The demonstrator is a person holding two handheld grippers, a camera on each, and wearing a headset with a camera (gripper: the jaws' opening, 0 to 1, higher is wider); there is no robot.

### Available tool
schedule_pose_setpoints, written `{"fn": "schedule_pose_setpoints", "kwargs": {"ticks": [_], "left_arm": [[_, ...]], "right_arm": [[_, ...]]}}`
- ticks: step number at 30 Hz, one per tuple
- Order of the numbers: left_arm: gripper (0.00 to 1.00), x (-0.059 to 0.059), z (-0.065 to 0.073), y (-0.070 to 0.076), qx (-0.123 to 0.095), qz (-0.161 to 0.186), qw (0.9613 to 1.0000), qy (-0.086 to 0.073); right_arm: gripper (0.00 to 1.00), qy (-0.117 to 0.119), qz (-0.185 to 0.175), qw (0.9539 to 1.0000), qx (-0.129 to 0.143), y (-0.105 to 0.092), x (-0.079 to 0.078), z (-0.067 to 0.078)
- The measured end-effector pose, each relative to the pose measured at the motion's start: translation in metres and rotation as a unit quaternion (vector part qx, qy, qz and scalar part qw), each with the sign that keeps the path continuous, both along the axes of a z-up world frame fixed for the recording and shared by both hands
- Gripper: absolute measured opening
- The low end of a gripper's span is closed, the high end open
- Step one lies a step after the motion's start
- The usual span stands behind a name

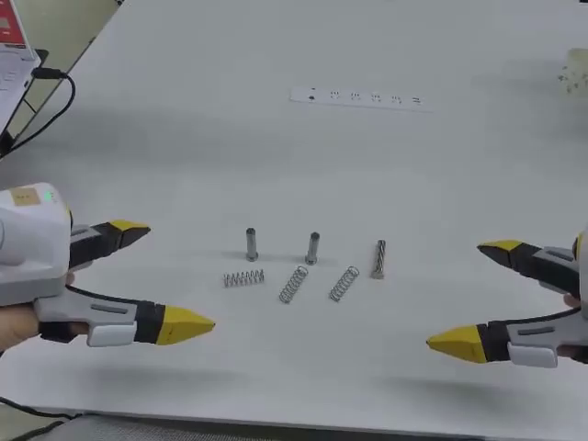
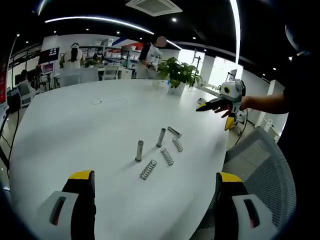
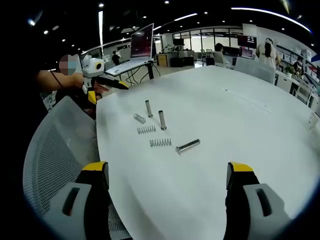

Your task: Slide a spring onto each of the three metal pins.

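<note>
Two metal pins (image 1: 251,244) (image 1: 313,247) stand upright on the white table (image 1: 276,165). A third pin (image 1: 378,259) lies on its side to their right. Three loose springs (image 1: 243,277) (image 1: 293,284) (image 1: 344,283) lie flat just in front of the pins. My left gripper (image 1: 170,276) hovers open to the left of the row, nothing between its fingers. My right gripper (image 1: 464,294) hovers open to the right, also holding nothing. The left gripper view has the upright pins (image 2: 139,150) (image 2: 161,137) ahead of it. In the right gripper view the lying pin (image 3: 188,146) is nearest.
A white power strip (image 1: 356,96) lies farther back on the table. A laptop (image 1: 14,55) and a black cable (image 1: 55,101) sit at the far left edge. A mesh chair (image 2: 260,165) stands by the table's near rim. A potted plant (image 2: 177,75) is at the far side.
</note>
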State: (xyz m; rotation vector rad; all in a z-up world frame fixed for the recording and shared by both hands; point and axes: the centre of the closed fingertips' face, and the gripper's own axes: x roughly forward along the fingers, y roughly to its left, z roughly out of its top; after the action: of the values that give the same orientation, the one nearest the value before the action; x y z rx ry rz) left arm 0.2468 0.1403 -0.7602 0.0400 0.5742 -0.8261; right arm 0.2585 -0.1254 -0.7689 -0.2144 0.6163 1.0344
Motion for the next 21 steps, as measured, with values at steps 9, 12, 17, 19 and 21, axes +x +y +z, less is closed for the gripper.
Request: {"fn": "schedule_pose_setpoints", "kwargs": {"ticks": [9,12,17,19,21], "left_arm": [[0.98,0.003,0.0018,-0.0028,-0.003,-0.001,1.0,-0.003],[0.98,0.0033,0.0026,-0.0033,-0.004,0.0,1.0,-0.004],[0.98,0.0034,0.0029,-0.0015,-0.006,0.004,1.0,-0.004],[0.97,0.0027,0.0026,-0.0008,-0.006,0.004,1.0,-0.003],[0.97,0.0025,0.0025,-0.0002,-0.006,0.004,1.0,-0.002]], "right_arm": [[0.99,0.004,-0.006,1.0,0.002,-0.0033,0.0008,-0.0012],[0.99,0.006,-0.005,1.0,0.002,-0.003,-0.0002,-0.0017],[0.98,0.012,-0.004,0.9999,0.0,-0.0021,-0.0014,-0.0036],[0.97,0.014,-0.005,0.9999,0.002,-0.0012,-0.0015,-0.0034],[0.97,0.014,-0.005,0.9999,0.002,-0.0006,-0.001,-0.0031]]}}
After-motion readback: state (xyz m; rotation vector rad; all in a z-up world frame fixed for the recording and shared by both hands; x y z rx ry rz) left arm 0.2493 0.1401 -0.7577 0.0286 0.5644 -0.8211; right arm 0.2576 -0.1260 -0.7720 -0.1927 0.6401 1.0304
